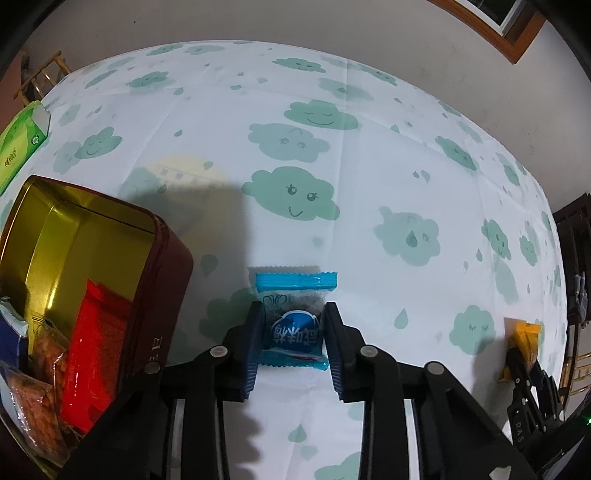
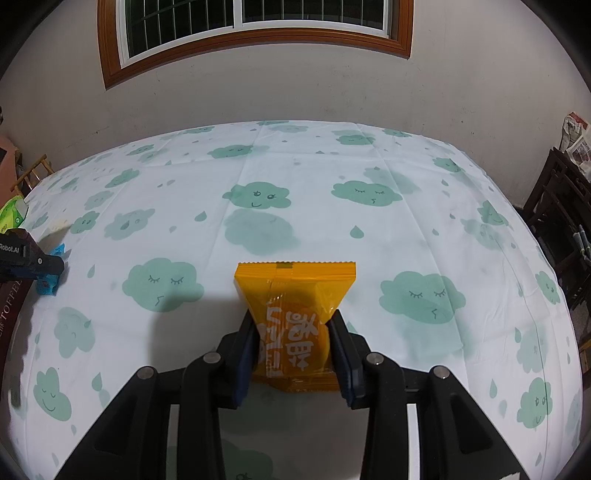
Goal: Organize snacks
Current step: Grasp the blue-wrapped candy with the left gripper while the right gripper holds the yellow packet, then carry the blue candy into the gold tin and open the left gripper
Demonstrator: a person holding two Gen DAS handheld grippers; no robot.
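A small blue snack packet [image 1: 293, 321] lies on the cloud-print tablecloth, and my left gripper [image 1: 294, 314] is shut on its middle, both pads pressing its sides. Just left of it stands an open dark-red tin [image 1: 162, 258] with a gold inside, holding a red packet [image 1: 92, 354] and other snacks. In the right wrist view my right gripper [image 2: 292, 325] is shut on an orange snack packet [image 2: 295, 295] whose far end sticks out over the cloth. The left gripper [image 2: 46, 275] with the blue packet [image 2: 47, 286] shows at that view's left edge; the right gripper [image 1: 519, 356] with the orange packet [image 1: 526, 339] shows at the left view's right edge.
A green tissue box [image 1: 22, 140] lies at the table's far left. The tablecloth [image 2: 332, 229] stretches to a wall with a wood-framed window [image 2: 255, 33]. Dark wooden furniture [image 2: 557, 206] stands beside the table's right side, and a bamboo chair [image 2: 33, 173] at the left.
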